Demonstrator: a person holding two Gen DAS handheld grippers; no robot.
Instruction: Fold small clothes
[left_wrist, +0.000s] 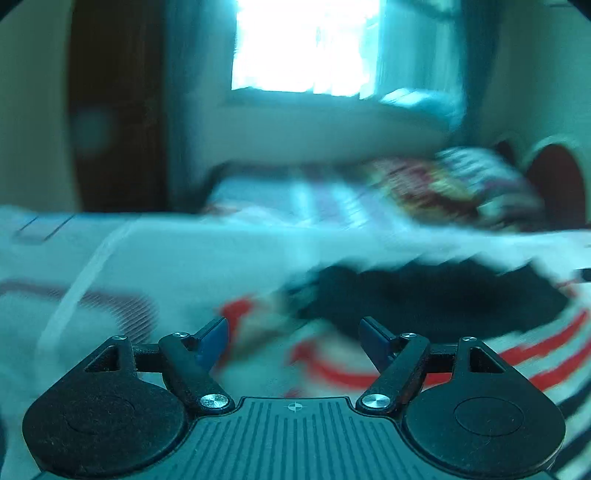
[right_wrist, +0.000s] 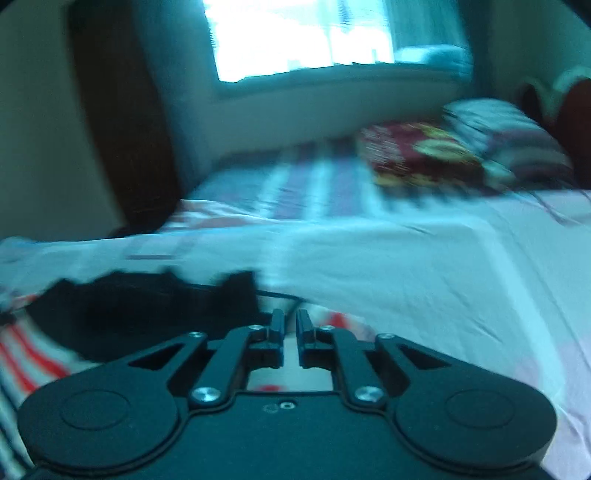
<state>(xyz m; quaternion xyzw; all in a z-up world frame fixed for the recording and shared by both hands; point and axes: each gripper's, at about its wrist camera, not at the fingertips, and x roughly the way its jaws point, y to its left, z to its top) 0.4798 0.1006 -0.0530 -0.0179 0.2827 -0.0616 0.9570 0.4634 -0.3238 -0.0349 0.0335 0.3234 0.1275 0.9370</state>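
A dark small garment (left_wrist: 424, 295) lies crumpled on a white cloth with red stripes (left_wrist: 517, 354) spread over the bed. In the left wrist view it sits just beyond and to the right of my left gripper (left_wrist: 293, 325), which is open wide with nothing between its blue-padded fingers. In the right wrist view the same dark garment (right_wrist: 147, 310) lies left of my right gripper (right_wrist: 290, 317). Its fingers stand almost together with a narrow gap, and I see nothing pinched between them. The red-striped cloth (right_wrist: 29, 354) shows at the lower left. Both views are blurred.
The white bedsheet (right_wrist: 406, 266) stretches to the right and far side. A red floral pillow (right_wrist: 417, 155) and a striped pillow (right_wrist: 506, 133) lie at the back right. A bright window (left_wrist: 303, 44) is in the far wall, with a dark wooden door (left_wrist: 118, 110) at the left.
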